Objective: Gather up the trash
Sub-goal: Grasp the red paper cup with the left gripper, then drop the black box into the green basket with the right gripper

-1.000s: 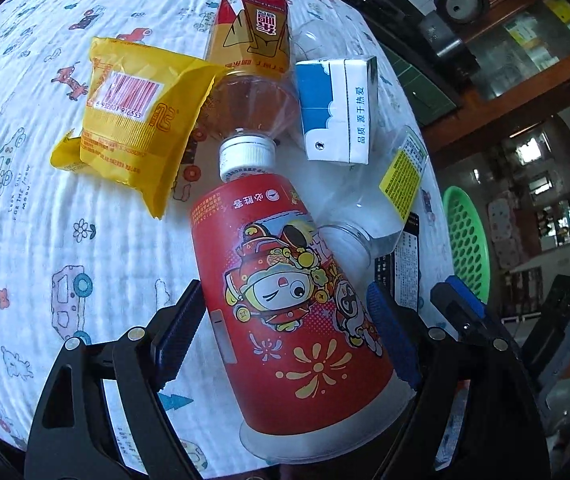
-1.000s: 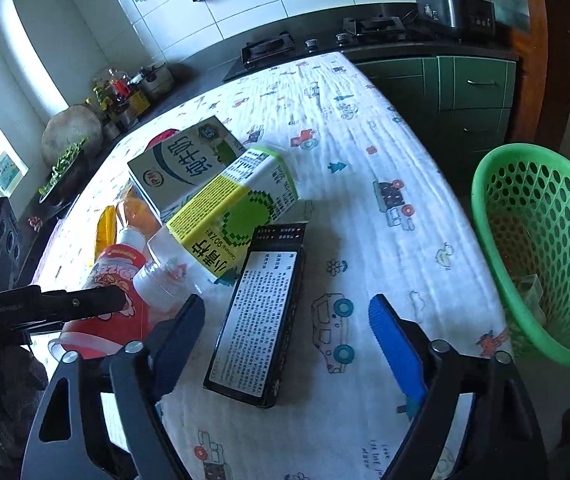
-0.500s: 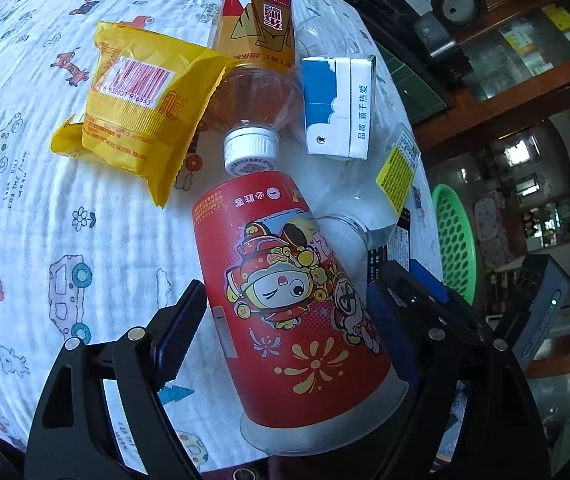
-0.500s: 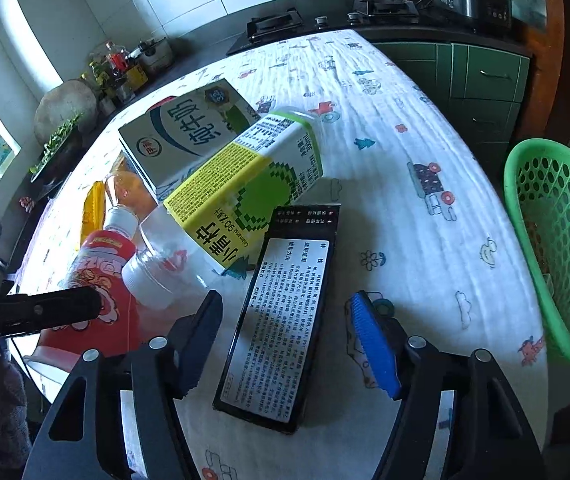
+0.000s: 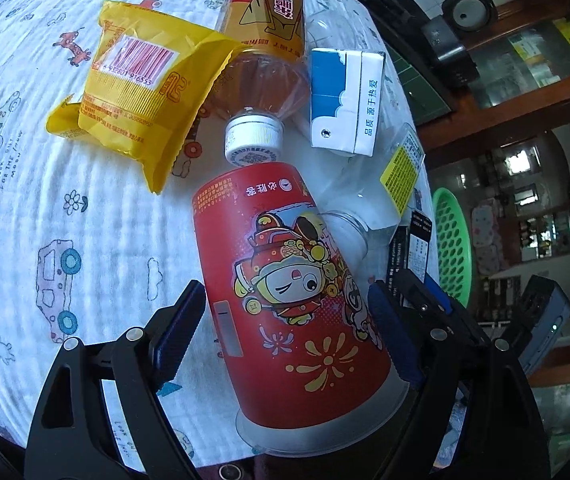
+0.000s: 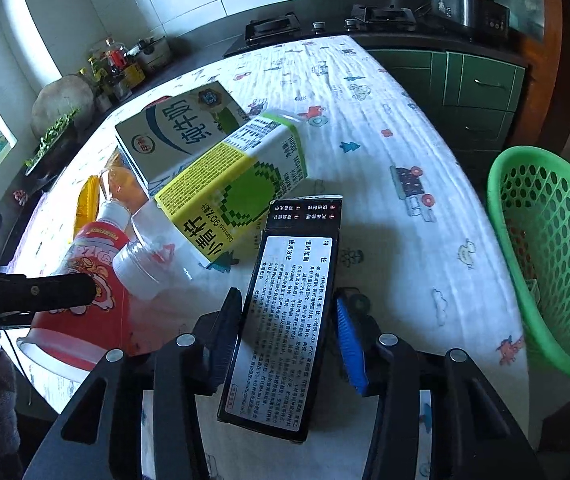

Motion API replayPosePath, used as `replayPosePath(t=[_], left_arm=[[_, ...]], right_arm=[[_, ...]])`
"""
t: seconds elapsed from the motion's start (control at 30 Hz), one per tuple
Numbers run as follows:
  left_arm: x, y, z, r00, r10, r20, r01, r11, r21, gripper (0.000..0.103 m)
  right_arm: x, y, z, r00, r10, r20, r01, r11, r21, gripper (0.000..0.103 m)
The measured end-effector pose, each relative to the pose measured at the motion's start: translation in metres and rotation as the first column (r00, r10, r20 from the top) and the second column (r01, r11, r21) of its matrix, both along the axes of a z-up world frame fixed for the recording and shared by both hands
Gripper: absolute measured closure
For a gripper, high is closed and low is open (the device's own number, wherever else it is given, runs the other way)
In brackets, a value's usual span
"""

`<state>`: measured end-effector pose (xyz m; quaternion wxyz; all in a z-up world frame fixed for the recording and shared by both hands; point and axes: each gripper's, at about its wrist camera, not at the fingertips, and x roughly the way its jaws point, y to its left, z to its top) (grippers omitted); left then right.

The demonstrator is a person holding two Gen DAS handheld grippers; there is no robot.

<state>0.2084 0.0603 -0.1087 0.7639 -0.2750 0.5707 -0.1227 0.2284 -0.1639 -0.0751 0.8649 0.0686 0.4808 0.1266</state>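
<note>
A red paper cup lies on its side on the cartoon-print tablecloth. My left gripper straddles it, open, with both pads close beside its walls. A flat black box with a white text label lies between the fingers of my right gripper. Those jaws are closing: the left pad is at the box's edge and a thin gap shows at the blue right pad. The cup and one left finger appear at the left of the right wrist view.
Piled beyond are a yellow snack packet, a white-capped bottle, a blue-white carton, a red-gold carton, a yellow-green labelled clear bottle and a milk carton. A green basket stands off the table's right edge.
The right gripper's jaws have narrowed around the black box and slid further along it. The left gripper stays around the red cup, barely shifted.
</note>
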Motion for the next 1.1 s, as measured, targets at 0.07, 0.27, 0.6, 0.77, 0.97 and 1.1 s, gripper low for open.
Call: replayPosePath(t=[0.07,0.27,0.6,0.77,0.97,1.1], left_arm=[[-0.002,-0.001,0.001,1.0,0.0,0.009,0.0,1.0,-0.01,0.025],[-0.014,-0.003,0.012,0.998,-0.022,0.051,0.023,1.0,-0.007,0.03],[-0.026,-0.013,0.078,0.973,-0.094,0.21,0.095,0.995,0.003,0.03],[-0.003,-0.047,0.109,0.946,-0.164,0.281,0.167,0.986,0.012,0.03],[0.026,-0.103,0.131,0.906,-0.253,0.339,0.261,0.965,0.024,0.03],[0.044,-0.139,0.139,0.878,-0.304,0.37,0.31,0.95,0.045,0.03]], right_arm=[[-0.004,-0.008,0.005,1.0,-0.008,0.01,0.007,1.0,0.016,0.059],[-0.014,-0.036,0.019,0.998,-0.05,0.031,0.048,0.997,0.062,0.059],[-0.015,-0.126,0.035,0.975,-0.213,0.064,0.209,0.975,0.074,0.059],[-0.005,-0.175,0.037,0.95,-0.301,0.081,0.3,0.954,0.024,0.059],[0.009,-0.231,0.024,0.917,-0.392,0.067,0.393,0.919,-0.001,0.059],[0.019,-0.258,0.004,0.902,-0.431,0.038,0.432,0.902,-0.022,0.059]])
